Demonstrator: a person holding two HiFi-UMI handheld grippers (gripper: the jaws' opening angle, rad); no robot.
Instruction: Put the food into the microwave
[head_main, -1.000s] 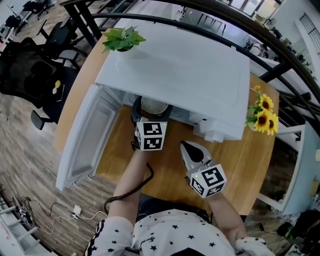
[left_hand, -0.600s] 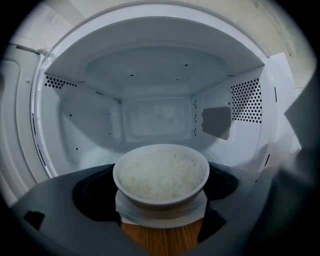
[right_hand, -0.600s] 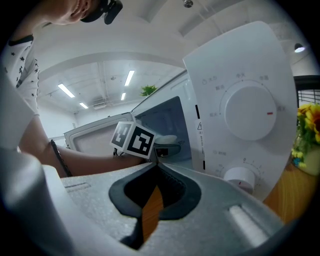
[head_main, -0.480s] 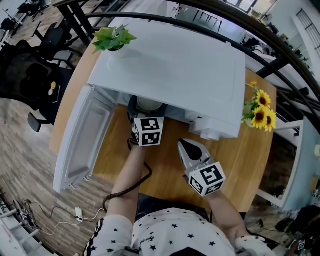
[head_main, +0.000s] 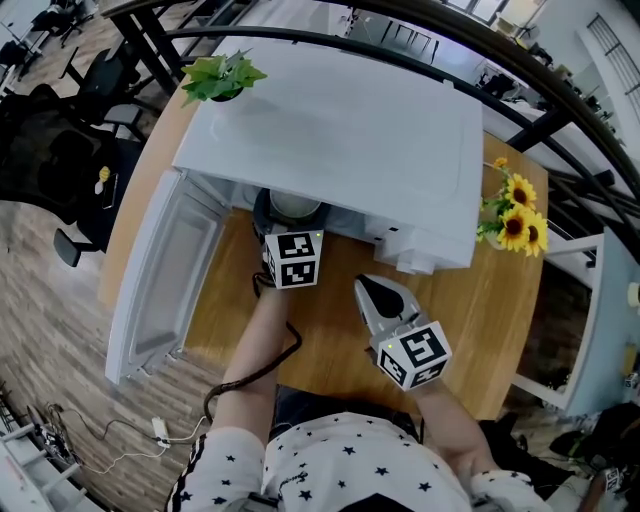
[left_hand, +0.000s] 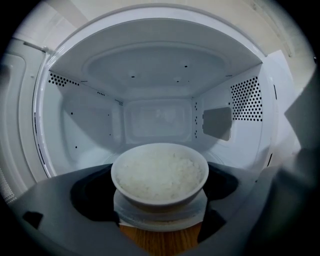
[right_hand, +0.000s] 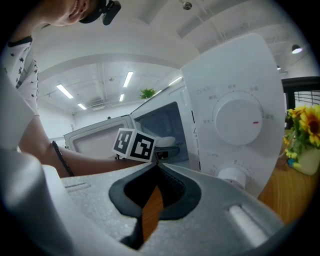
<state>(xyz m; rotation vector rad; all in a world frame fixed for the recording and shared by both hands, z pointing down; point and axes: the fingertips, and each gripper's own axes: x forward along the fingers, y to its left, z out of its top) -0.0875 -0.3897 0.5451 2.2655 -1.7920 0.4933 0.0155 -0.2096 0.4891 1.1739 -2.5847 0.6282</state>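
Note:
A white bowl of rice (left_hand: 159, 175) sits on a clear plastic base between the dark fingers of my left gripper (left_hand: 159, 202), which is shut on it. The bowl (head_main: 293, 205) is at the mouth of the white microwave (head_main: 340, 130), whose empty cavity (left_hand: 157, 117) lies straight ahead. The microwave door (head_main: 165, 270) hangs open to the left. My left gripper (head_main: 290, 222) reaches in under the microwave's top edge. My right gripper (head_main: 368, 288) hovers shut over the wooden table (head_main: 330, 340), in front of the control panel, its jaw tips touching (right_hand: 156, 163) with nothing between them.
A potted green plant (head_main: 222, 75) stands on the microwave's back left corner. Sunflowers (head_main: 515, 215) sit at the table's right edge beside the microwave. The control dial (right_hand: 237, 117) faces my right gripper. A black cable (head_main: 250, 375) trails from my left arm. Office chairs (head_main: 50, 150) stand far left.
My left gripper has carried the bowl a little further under the microwave's top, toward the cavity. My right gripper has barely moved.

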